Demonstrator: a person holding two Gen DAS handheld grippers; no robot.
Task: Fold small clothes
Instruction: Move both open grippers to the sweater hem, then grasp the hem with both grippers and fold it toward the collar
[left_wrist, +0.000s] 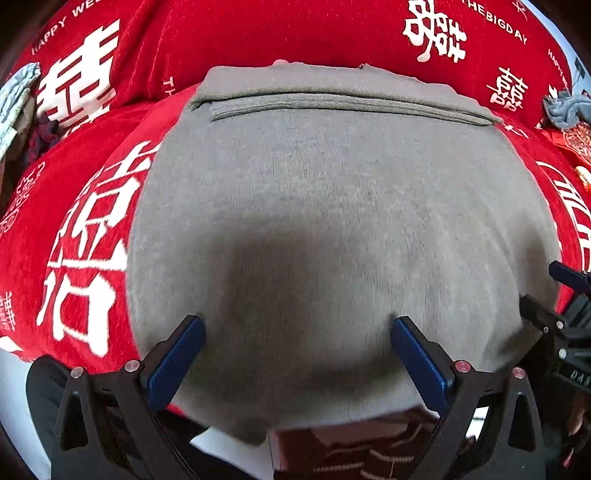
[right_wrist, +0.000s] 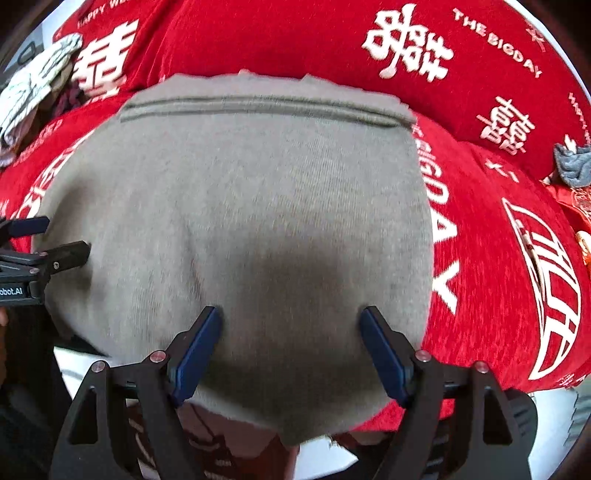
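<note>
Both grippers spread over the gray garment, nothing pinched.

Your left gripper and right gripper hover open above the near part of the garment, which lies flat on the red cloth. Its far edge looks folded over; I judge the main folds remain. The right view alone shows the "DAY" lettering beside the garment; the left shows more cloth on the left.

A red cover with white characters and lettering fills the frame top and both sides. A pale surface shows at lower left. Crumpled grey cloth lies at the right edge. Lighting is bright and even.
</note>
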